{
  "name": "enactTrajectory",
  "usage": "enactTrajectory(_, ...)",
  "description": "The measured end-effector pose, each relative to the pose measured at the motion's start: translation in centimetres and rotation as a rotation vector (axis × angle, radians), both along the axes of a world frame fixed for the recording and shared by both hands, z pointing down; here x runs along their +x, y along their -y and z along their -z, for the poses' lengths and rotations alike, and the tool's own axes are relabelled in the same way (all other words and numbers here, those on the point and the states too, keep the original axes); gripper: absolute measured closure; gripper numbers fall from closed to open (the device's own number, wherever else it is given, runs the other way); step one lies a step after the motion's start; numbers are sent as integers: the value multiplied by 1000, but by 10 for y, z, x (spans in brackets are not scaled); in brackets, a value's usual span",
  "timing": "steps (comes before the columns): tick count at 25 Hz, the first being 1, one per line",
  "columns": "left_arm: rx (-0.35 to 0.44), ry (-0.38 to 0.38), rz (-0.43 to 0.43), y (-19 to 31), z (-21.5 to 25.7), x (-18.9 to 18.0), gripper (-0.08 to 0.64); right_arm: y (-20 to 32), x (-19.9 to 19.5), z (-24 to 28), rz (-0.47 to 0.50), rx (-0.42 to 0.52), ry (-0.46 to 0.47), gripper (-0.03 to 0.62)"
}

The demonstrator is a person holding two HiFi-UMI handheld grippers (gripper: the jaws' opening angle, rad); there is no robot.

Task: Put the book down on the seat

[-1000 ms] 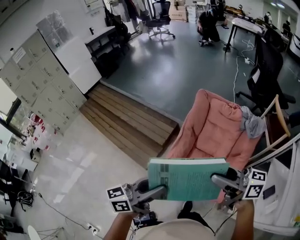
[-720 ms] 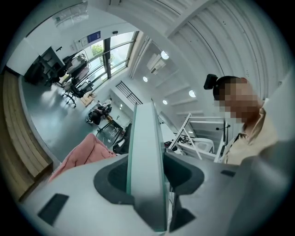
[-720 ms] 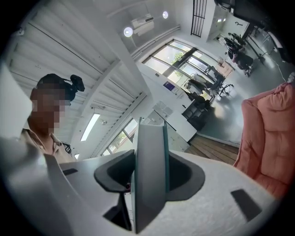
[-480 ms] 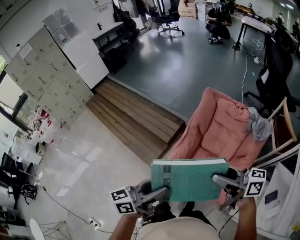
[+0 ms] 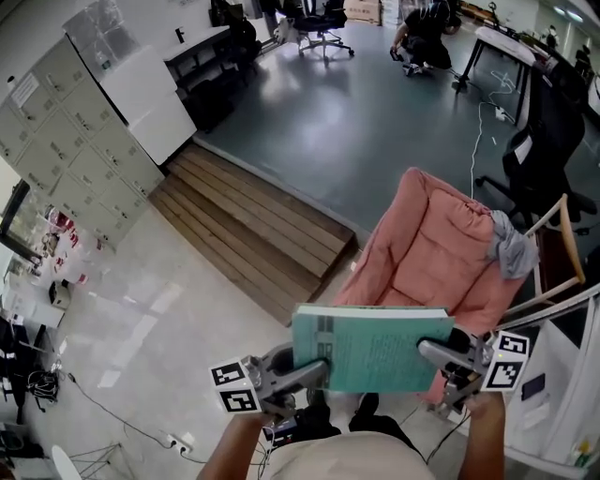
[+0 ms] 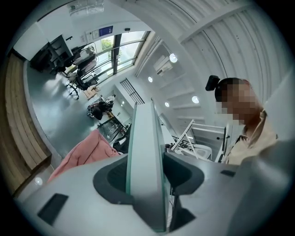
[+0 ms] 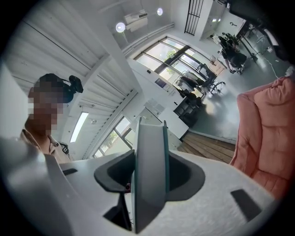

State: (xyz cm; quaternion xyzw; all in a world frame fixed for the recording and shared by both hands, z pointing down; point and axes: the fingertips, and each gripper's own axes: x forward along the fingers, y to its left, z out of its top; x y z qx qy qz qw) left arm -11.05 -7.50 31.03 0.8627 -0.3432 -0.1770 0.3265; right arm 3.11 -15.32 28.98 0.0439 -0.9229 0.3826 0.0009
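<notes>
A thick teal book (image 5: pixel 371 349) hangs flat in front of me, just short of the pink cushioned seat (image 5: pixel 441 253). My left gripper (image 5: pixel 316 368) is shut on the book's left edge and my right gripper (image 5: pixel 433 353) is shut on its right edge. In the left gripper view the book (image 6: pixel 145 166) stands edge-on between the dark pads. The right gripper view gives the same sight of the book (image 7: pixel 150 173), with the pink seat (image 7: pixel 269 133) at the right. The book hides the front edge of the seat in the head view.
A grey cloth (image 5: pixel 513 251) hangs on the seat's right corner beside a wooden frame (image 5: pixel 562 248). Wooden steps (image 5: pixel 253 225) lie to the left, lockers (image 5: pixel 75 141) beyond them. Black office chairs (image 5: pixel 539 150) and desks stand at the back right. A person crouches far off (image 5: pixel 422 28).
Both grippers have carried the book a little lower and nearer the pink seat. The grip on both edges is unchanged.
</notes>
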Motion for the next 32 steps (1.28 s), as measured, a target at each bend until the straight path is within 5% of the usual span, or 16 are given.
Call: enactTrajectory(32, -104, -1, -14, 35, -72, -25, 374, 31, -22, -79, -57, -142, -25, 410)
